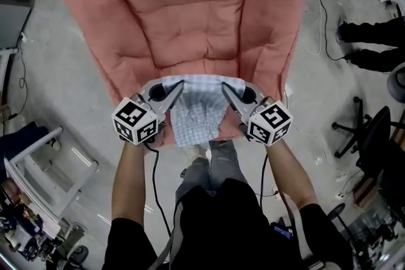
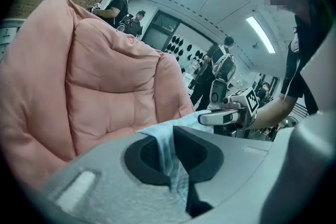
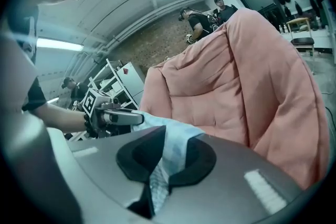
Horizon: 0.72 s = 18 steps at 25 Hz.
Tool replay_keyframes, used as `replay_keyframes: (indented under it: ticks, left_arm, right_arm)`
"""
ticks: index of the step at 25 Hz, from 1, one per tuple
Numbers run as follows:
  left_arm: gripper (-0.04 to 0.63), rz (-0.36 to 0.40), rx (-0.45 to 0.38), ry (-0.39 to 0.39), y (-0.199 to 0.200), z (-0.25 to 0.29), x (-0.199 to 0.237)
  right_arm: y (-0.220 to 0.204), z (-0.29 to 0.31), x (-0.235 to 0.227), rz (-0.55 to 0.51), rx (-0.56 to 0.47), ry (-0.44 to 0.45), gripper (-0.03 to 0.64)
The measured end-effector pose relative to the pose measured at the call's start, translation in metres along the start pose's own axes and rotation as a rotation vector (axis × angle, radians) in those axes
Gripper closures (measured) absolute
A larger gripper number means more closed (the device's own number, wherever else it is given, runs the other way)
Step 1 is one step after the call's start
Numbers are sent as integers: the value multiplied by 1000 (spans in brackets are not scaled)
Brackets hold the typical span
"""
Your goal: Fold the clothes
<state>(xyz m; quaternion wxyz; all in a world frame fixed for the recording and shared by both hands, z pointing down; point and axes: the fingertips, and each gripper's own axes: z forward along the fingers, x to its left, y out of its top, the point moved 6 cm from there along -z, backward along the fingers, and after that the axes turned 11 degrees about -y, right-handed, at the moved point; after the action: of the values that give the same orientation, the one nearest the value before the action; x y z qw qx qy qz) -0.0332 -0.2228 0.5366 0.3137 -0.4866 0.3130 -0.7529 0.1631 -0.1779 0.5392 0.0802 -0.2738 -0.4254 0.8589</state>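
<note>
The one piece of clothing in sight is a pale blue checked shirt (image 1: 197, 112), held up by its top edge between two tongs. The left tongs (image 1: 179, 86) are closed on one upper corner, and the left gripper view shows the cloth pinched between their dark pads. The right tongs (image 1: 225, 87) are likewise closed on the other corner. The shirt hangs in front of the seat of a single big pink padded chair (image 1: 190, 16), its lower part drooping toward the chair's front edge; whether it touches the cushion cannot be told. It looks thin, light and limp. It sags in soft creases between the two holds, so it will likely fold wherever it is unsupported and could slide out of a shallow pinch. Corners and hems seem the best places to take hold, keeping the edge taut between them. The count stands at one shirt, two tongs and one chair.
</note>
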Motion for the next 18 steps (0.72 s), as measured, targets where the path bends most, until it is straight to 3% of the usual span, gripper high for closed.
replay_keyframes:
  ticks: [7,13,18]
  left_arm:
    - [571,0,5,11,-1,17,36]
    - [571,-50,16,32,-44,18,52]
    - [571,-78,16,36,-88,8,32]
  right_arm:
    - [4,37,-29,-14,11,8,595]
    - [-37,53,-28,-16,65,4,595]
    - [-80,43,-14,-5,90,4,595]
